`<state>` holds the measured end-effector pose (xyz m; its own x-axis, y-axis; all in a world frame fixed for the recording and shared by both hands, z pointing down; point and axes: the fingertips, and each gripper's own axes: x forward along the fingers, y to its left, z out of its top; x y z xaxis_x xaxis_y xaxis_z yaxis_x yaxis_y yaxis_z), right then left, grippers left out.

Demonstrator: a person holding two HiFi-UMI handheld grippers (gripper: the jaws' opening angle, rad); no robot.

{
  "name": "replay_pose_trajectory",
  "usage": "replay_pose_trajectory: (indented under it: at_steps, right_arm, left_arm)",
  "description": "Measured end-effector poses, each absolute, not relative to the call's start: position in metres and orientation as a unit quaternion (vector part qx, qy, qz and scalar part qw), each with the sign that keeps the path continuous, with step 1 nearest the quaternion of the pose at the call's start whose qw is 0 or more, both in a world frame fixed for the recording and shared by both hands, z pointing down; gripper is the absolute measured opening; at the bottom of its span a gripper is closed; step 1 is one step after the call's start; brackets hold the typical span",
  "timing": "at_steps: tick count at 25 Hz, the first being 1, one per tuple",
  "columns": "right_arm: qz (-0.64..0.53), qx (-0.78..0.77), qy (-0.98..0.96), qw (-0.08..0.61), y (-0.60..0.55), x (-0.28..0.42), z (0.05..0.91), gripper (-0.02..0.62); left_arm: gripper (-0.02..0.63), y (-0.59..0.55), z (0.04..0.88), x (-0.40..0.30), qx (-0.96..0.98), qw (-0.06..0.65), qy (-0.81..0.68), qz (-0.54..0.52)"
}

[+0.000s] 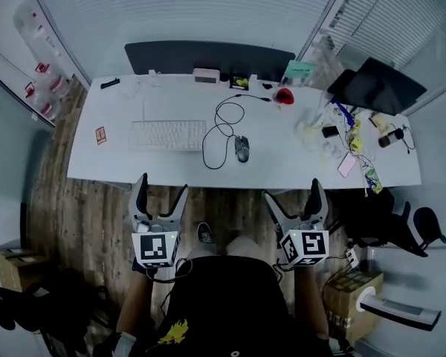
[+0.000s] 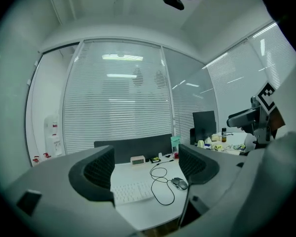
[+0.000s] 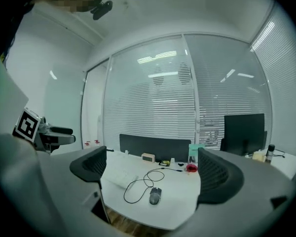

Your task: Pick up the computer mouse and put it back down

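**Both claws released, short of the tabletop; mouse lying on it**

The white tabletop (image 1: pixel 282 166) spans the width of the head view. A dark partition panel (image 1: pixel 208 56) stands along its far edge. A black monitor (image 1: pixel 375 86) sits at the far right corner, amid small clutter that cannot be itemised. A white keyboard (image 1: pixel 168 134) lies left of centre, parallel to the near edge.

The left claw (image 1: pixel 162 186) and the right claw (image 1: pixel 292 190) are both held off the near edge, over the wooden floor (image 1: pixel 97 214), and touch nothing. Each claw's own view shows its two dark pads spread wide with nothing between them. Only the tabletop beyond appears in the gap.

The computer mouse (image 1: pixel 241 148) lies flat on the tabletop near its middle, just right of the keyboard and closer to the near edge than the far one. Its black cable (image 1: pixel 221 136) loops beside it and runs on toward the far edge. A small pale clock (image 1: pixel 206 75) stands at the far edge against the panel.
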<state>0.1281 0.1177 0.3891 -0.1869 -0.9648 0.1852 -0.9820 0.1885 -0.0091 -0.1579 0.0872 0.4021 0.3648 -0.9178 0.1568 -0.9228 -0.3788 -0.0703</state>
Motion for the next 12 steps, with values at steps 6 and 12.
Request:
replay_pose_trajectory:
  at_steps: [6,12]
  right_arm:
    - [0.100,0.633,-0.758,0.121,0.071,0.105,0.440,0.563]
    - [0.196,0.609,-0.750,0.168,0.027,0.090,0.533,0.561]
  left_arm:
    - [0.405,0.048,0.427,-0.157,0.842,0.040,-0.535,0.052]
    - [0.405,0.004,0.470,-0.159,0.840,0.060,-0.534,0.075]
